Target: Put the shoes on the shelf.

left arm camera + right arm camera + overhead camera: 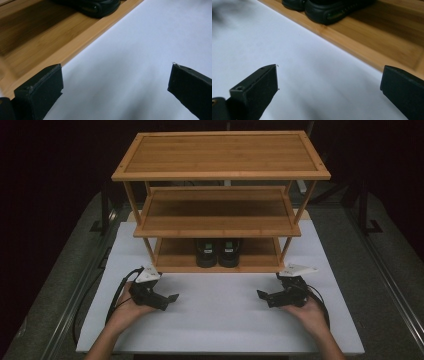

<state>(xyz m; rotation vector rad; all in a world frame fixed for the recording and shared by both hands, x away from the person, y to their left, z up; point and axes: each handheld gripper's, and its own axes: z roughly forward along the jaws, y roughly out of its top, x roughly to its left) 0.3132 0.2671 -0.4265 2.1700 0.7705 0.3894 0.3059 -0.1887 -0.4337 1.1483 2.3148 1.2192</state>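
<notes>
On the bottom shelf point(172, 262) sits the pair of black shoes point(218, 252), toes at the lip, while left gripper point(169, 300) and right gripper point(263, 296) hover wide and empty, so a stray swing might nudge them askew.

A 3-tier wooden rack point(220, 227) stands on a white mat point(220, 320).

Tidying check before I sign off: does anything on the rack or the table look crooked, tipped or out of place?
Nothing stands out. The pair of black shoes sits upright, side by side, centred on the bottom shelf of the wooden rack. The rack stands square on the white table. Both tools are open and empty.
</notes>
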